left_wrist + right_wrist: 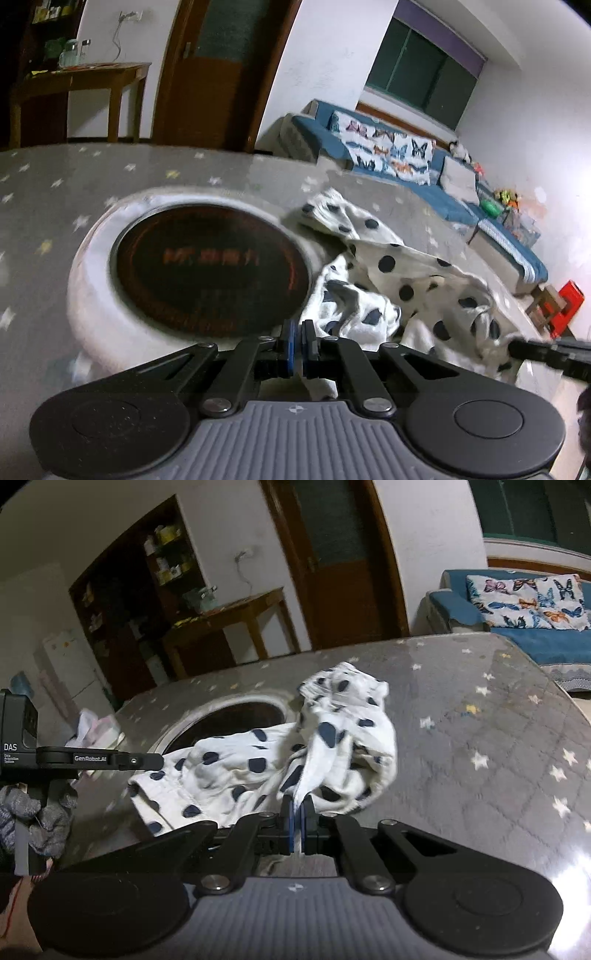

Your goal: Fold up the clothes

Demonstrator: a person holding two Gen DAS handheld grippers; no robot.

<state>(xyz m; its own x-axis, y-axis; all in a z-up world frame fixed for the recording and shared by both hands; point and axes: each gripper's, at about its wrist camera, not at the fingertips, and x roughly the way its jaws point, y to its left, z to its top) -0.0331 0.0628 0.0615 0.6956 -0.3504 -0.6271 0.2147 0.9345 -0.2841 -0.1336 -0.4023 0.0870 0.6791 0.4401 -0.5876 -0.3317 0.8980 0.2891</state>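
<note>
Both grippers pinch the spotty white cloth [258, 771]. The right gripper [297, 808] is squeezed tight on a fold, and the left gripper [297, 334] is squeezed tight on an edge.

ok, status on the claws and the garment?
Right claw shut on polka-dot garment. Left claw shut, grip unclear. Garment bunched, overlapping round cooktop.
</note>
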